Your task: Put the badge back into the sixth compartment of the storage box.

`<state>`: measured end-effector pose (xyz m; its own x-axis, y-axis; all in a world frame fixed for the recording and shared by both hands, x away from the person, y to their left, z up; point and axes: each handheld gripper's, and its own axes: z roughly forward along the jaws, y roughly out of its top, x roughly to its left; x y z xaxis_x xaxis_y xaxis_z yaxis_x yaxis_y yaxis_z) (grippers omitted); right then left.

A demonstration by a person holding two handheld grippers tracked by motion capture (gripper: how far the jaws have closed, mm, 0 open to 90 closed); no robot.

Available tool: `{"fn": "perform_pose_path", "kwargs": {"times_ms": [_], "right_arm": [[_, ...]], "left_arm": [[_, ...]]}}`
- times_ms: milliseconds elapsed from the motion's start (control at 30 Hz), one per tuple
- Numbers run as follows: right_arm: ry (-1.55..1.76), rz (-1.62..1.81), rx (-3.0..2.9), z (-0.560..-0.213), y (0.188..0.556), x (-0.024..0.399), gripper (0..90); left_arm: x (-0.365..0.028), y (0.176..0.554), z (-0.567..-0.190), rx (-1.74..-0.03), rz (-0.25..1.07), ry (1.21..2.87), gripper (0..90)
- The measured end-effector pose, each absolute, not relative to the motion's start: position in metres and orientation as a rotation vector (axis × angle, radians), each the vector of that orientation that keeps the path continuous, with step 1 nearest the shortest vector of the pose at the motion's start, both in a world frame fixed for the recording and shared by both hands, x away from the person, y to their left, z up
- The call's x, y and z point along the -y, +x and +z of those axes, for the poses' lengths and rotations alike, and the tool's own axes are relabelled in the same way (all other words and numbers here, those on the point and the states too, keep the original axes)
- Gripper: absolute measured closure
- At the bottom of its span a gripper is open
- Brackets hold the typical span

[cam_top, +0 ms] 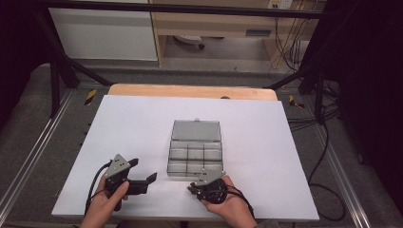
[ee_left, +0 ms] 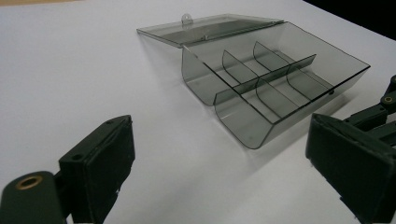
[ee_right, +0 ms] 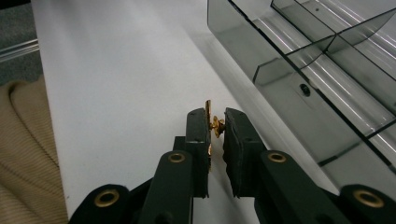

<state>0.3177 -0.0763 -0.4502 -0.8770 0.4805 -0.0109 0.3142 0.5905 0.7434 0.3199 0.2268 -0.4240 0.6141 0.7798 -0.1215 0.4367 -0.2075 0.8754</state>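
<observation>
Right tongs [ee_right: 215,125]: down at the near edge of the bench [cam_top: 142,123], pinched narrow on a small gold piece [ee_right: 214,122] caught between the pads.
Gold piece: held just beside the near wall of the box, above the white surface, outside it.
Left tongs [cam_top: 142,170]: spread wide, nothing between them, held near the front left of the bench, apart from the box.
Compartment box [cam_top: 196,159]: smoky clear plastic, mid-bench, dividers showing.
Lid [cam_top: 196,129]: flipped open, lying flat on the far side.

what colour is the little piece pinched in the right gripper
Gold, a small metal piece held in the right gripper; clearest in the right gripper view.
</observation>
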Motion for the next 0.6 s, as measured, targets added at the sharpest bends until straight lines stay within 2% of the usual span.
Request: {"fn": "perform_pose_path", "kwargs": {"times_ms": [600], "right_arm": [[0.655,1.227,-2.578,-0.4443,0.3172,0.0817,81.0]], "left_arm": [[-0.2282,0.3209,-0.4242,-0.986,0.436,1.845,8.3]]}}
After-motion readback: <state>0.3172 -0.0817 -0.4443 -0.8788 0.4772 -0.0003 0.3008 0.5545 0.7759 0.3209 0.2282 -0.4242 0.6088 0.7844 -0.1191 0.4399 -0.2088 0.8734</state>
